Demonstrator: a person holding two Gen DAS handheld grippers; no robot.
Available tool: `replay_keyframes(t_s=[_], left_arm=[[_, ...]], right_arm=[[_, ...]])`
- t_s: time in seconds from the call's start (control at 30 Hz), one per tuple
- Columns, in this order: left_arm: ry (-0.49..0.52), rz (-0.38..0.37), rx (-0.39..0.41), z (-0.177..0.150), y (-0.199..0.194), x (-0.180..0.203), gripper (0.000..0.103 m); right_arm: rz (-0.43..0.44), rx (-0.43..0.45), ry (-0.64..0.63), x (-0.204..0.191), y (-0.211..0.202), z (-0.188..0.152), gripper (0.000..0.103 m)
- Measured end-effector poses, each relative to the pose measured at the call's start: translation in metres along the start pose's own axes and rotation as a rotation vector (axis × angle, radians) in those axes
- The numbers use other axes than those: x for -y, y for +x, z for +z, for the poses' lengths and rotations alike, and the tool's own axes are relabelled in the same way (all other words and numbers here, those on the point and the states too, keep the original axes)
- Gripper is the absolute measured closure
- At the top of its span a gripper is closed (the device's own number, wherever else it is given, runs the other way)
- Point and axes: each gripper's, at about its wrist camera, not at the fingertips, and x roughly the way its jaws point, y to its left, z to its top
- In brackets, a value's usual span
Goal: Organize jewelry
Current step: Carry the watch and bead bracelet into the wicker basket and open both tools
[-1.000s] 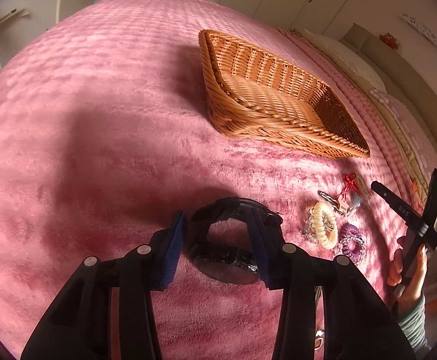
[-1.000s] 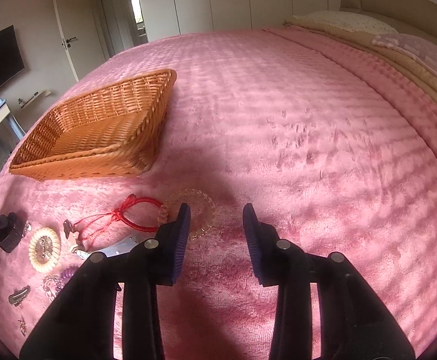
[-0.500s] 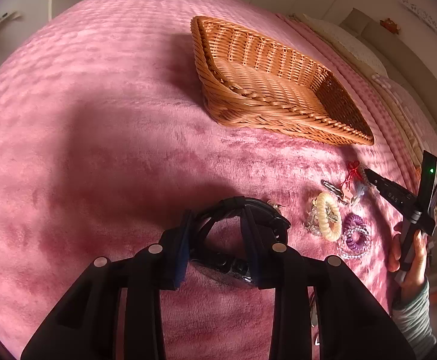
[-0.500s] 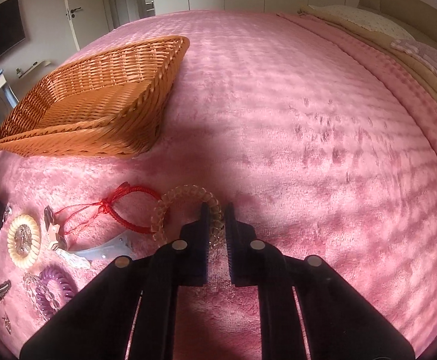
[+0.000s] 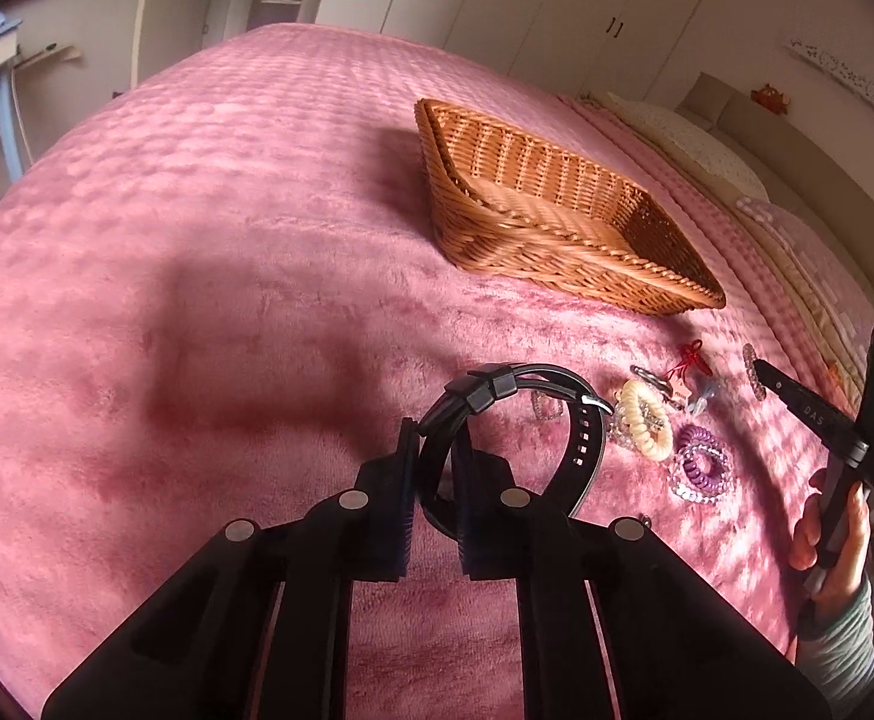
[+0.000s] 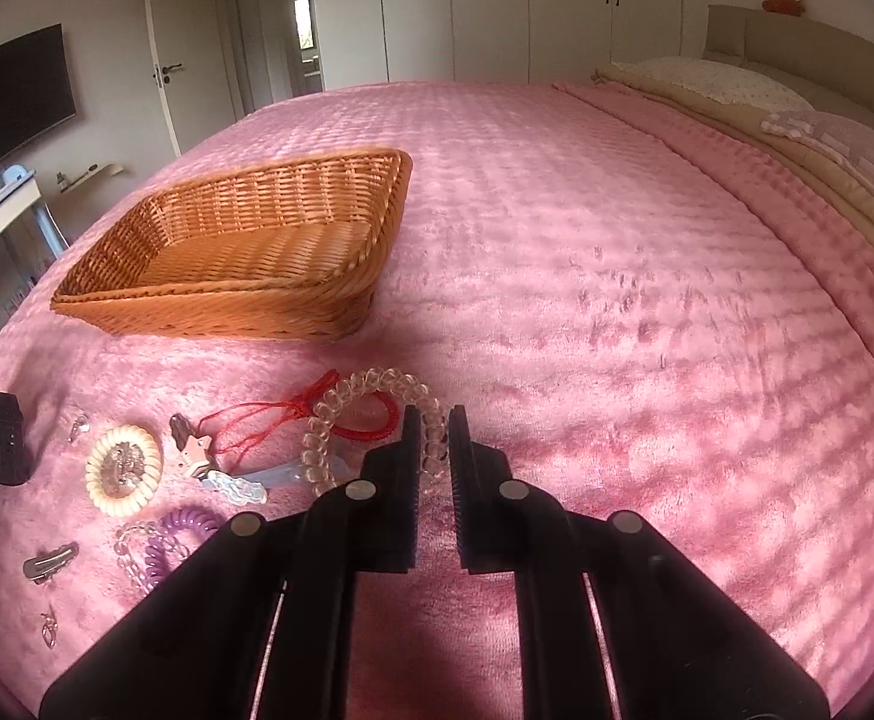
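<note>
The left gripper (image 5: 434, 498) is clamping the black rubber watch strap (image 5: 581, 450) and the right gripper (image 6: 434, 468) is clamping the clear spiral plastic hair tie (image 6: 371, 402), both thin, springy loops that could be slipping out before reaching the woven wicker basket (image 6: 239, 252).

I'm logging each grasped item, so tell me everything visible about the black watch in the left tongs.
The black watch is a wrist-style band, seemingly rubbery, fastened into a closed loop, with two keeper loops near the top and a row of square strap holes down its right side. The left tongs are shut on the loop's left side, holding it upright above the pink blanket. Its face is not visible. Nothing else touches it.
</note>
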Motion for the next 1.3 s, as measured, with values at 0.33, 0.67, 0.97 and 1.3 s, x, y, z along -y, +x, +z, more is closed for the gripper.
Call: replay_keyframes(t_s=[0.33,0.67,0.97,1.3], left_arm=[[0.057,-0.075,0.188,0.056,-0.038,0.05,0.094],[0.074,-0.011,0.127,0.139,0.065,0.076,0.094],[0.099,0.05,0.025,0.139,0.13,0.071,0.094],[0.162,0.037,-0.005,0.131,0.113,0.076,0.055]], right_arm=[[0.055,0.161,-0.028,-0.028,-0.048,0.055,0.095],[0.071,0.046,-0.076,-0.078,0.05,0.132,0.095],[0.069,-0.128,-0.11,-0.093,0.127,0.13,0.095],[0.095,-0.108,-0.079,-0.088,0.111,0.122,0.075]])
